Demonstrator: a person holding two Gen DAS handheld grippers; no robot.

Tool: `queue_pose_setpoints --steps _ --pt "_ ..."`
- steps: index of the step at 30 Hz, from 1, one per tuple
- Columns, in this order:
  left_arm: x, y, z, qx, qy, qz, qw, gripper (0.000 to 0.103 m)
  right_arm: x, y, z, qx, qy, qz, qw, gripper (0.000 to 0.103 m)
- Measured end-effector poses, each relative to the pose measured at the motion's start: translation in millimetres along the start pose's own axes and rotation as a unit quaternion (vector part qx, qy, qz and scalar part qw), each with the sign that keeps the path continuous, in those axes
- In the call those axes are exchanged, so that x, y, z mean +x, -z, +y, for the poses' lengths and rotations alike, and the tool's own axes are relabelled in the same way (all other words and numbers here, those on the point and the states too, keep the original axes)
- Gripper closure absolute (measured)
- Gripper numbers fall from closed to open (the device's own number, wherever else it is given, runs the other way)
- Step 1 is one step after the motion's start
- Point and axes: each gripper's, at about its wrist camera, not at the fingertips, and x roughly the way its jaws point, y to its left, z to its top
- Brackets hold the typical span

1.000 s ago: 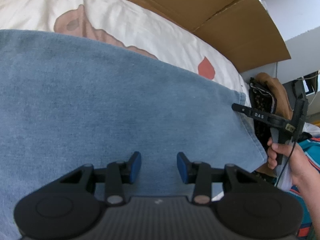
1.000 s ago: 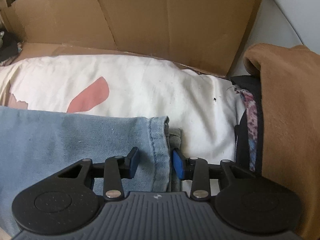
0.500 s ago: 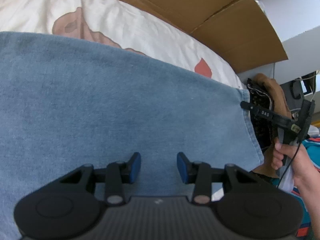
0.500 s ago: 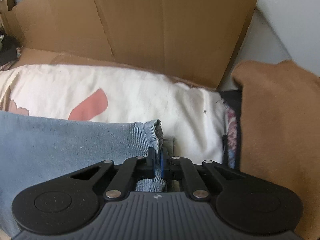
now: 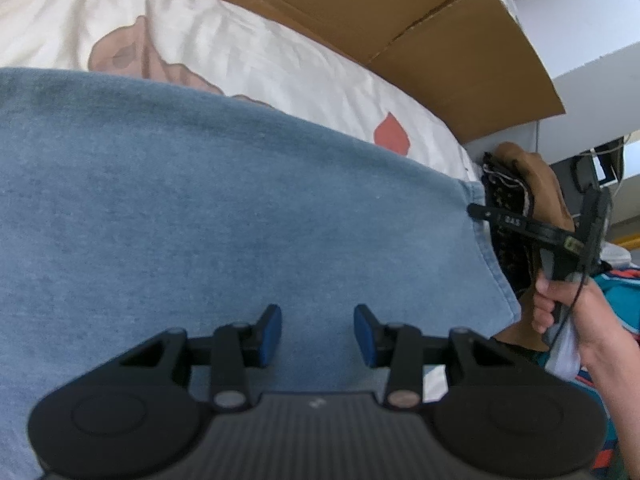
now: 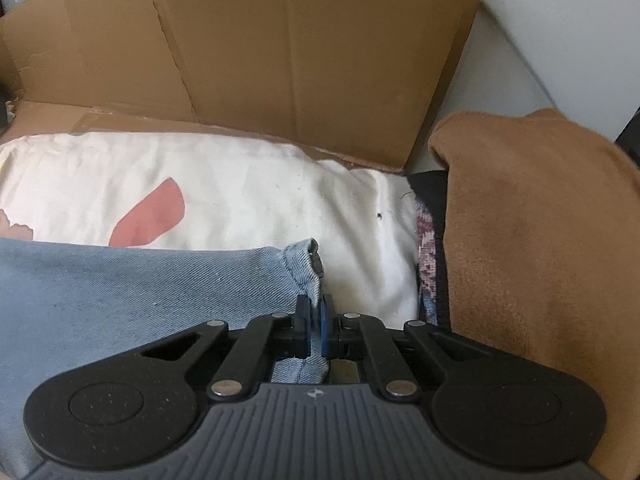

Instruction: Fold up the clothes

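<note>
A light blue denim garment (image 5: 224, 220) lies spread over a white sheet with pink shapes (image 5: 248, 56). My left gripper (image 5: 318, 334) is open and empty, hovering over the denim's near part. My right gripper (image 6: 315, 330) is shut on the denim's hemmed edge (image 6: 302, 264), which is lifted a little off the sheet (image 6: 240, 192). In the left wrist view the right gripper (image 5: 474, 211) shows at the denim's far right corner, held by a hand (image 5: 560, 300).
Brown cardboard (image 6: 280, 52) stands behind the sheet. A brown garment (image 6: 540, 240) and a dark patterned one (image 6: 428, 264) are piled at the right. A teal striped cloth (image 5: 616, 296) lies by the hand.
My right gripper closed on the denim's hem and has lifted it slightly. The left gripper stayed open over the denim.
</note>
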Motion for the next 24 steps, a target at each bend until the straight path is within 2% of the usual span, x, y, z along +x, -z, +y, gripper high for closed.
queue_pose_setpoints --steps 4,5,9,15,24 --pt "-2 2 -3 0.004 -0.001 0.0 1.0 0.061 -1 0 -2 0.006 -0.015 -0.002 1.0 0.096" --pt "-3 3 -5 0.007 -0.001 0.0 1.0 0.061 -8 1 -2 0.002 -0.017 -0.01 1.0 0.084" --pt "-6 10 -13 0.02 -0.005 -0.003 0.9998 0.061 -39 8 -2 -0.003 -0.029 -0.037 0.999 0.072" --pt "-18 26 -19 0.03 -0.009 -0.004 0.9995 0.061 -77 32 -12 0.04 -0.052 -0.053 0.996 0.068" --pt "-28 50 -26 0.043 -0.018 0.003 0.9989 0.058 -99 79 -17 0.077 -0.064 -0.02 0.995 0.064"
